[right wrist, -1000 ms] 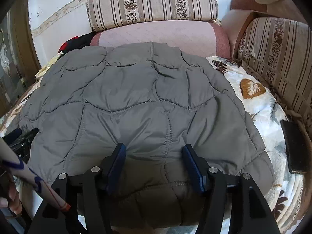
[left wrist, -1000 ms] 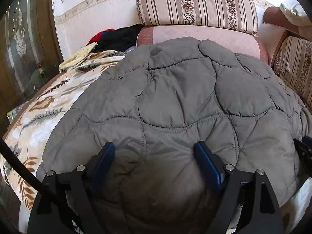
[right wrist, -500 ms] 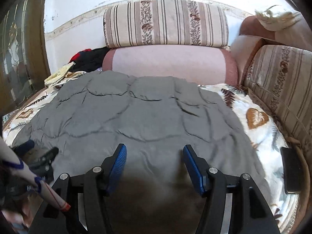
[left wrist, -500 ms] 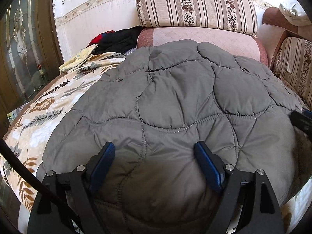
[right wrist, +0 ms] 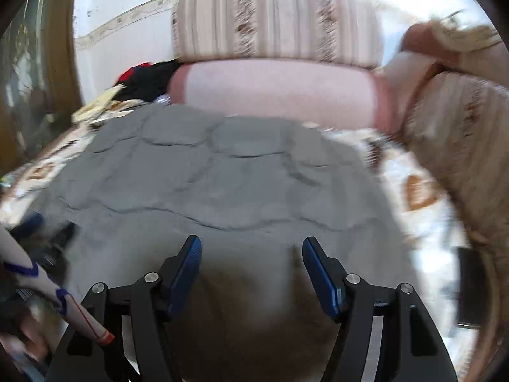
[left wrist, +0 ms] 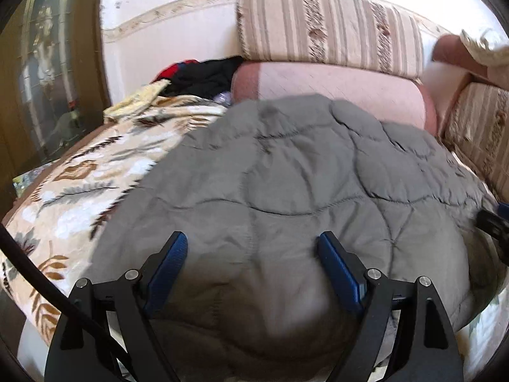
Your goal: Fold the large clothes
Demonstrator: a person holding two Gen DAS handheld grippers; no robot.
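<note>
Grey quilted jacket (left wrist: pixel 286 191) seen folded, lying flat, puffy, filling frame centre; far edge at upper middle.

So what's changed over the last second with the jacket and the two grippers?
The right gripper has lifted: its view now takes in more of the sofa back above the grey quilted jacket. Its jaws have just been opening, with nothing clamped between them. The left gripper drew back slightly, jaws wide and empty. The jacket stays spread flat on the floral cover; nothing was grasped or released.
</note>
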